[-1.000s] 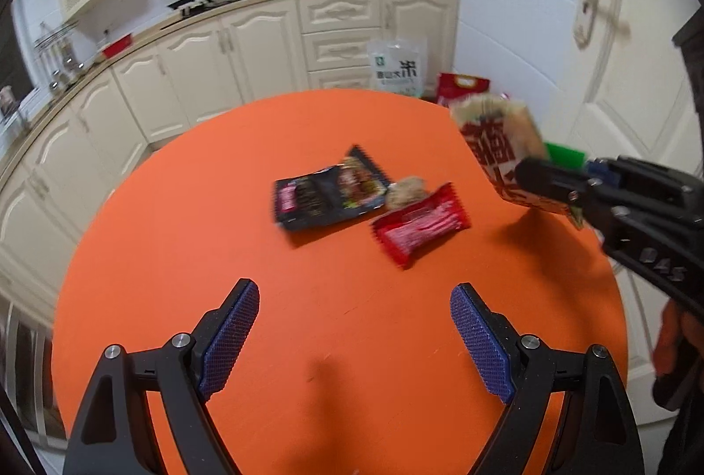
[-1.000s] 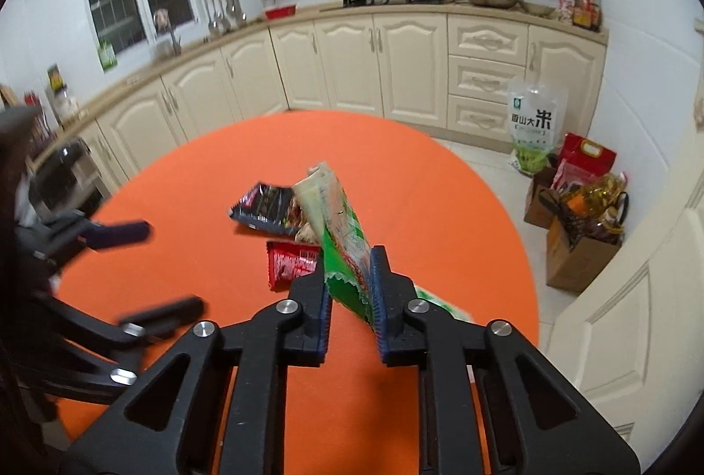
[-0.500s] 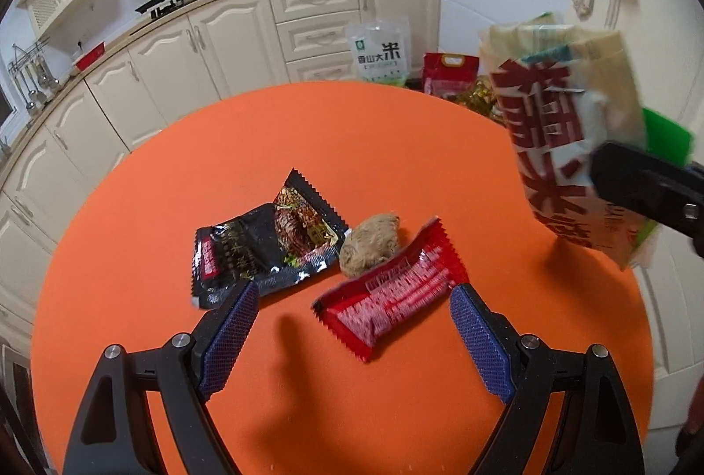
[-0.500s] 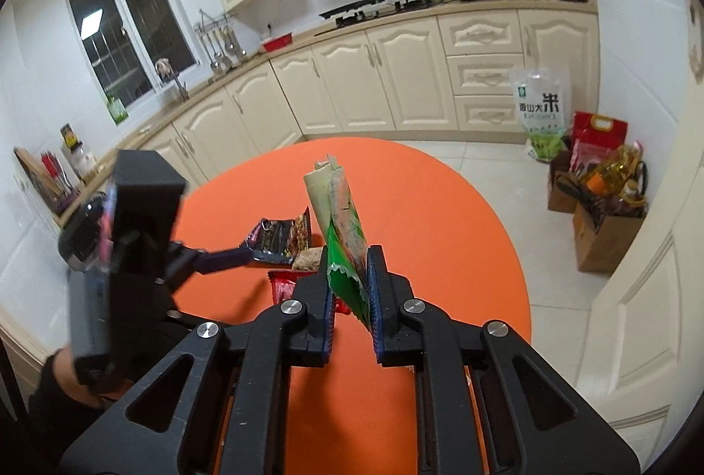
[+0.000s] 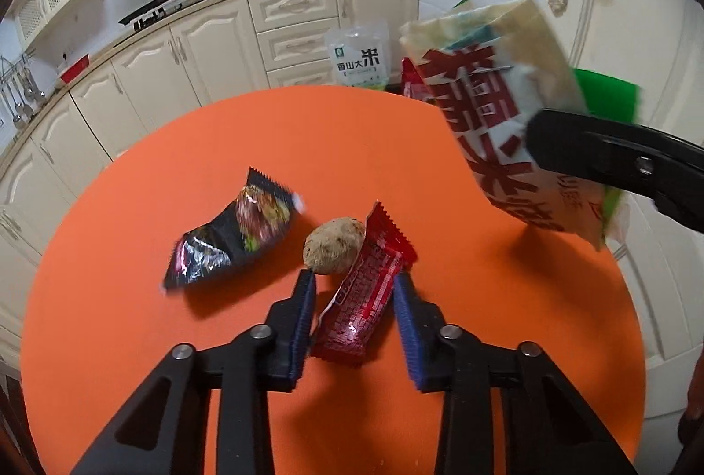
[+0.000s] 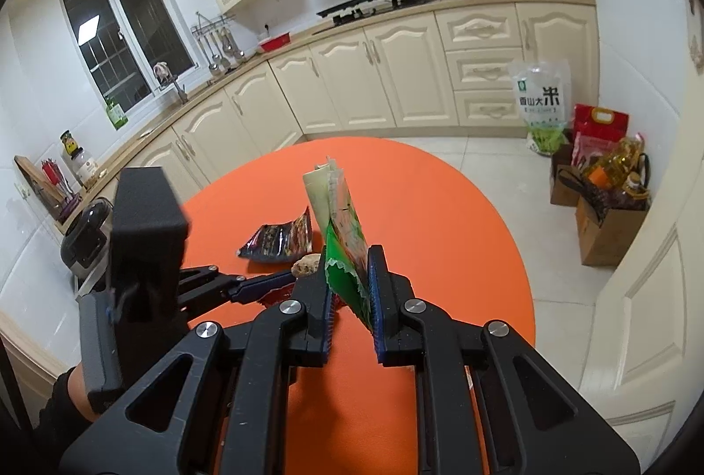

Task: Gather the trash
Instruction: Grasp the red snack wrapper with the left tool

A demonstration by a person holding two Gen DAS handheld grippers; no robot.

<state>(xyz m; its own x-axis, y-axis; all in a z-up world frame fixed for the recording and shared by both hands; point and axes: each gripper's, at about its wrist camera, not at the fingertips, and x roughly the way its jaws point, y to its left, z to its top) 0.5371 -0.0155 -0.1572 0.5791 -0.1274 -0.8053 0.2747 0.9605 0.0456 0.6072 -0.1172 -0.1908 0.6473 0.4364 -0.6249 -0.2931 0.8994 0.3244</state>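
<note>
On the round orange surface [image 5: 132, 343] the left tongs [image 5: 355, 312] stand partly open astride a red wrapper [image 5: 365, 290], their blue pads close on either side of it but not clearly pressing. A brownish crumpled lump [image 5: 334, 246] touches the wrapper's far left edge, and a black snack packet [image 5: 233, 242] lies just left of that. The right tongs [image 6: 350, 290] are clamped on a cream and green bag [image 6: 341, 228], held upright above the surface's right side, near the red wrapper
</note>
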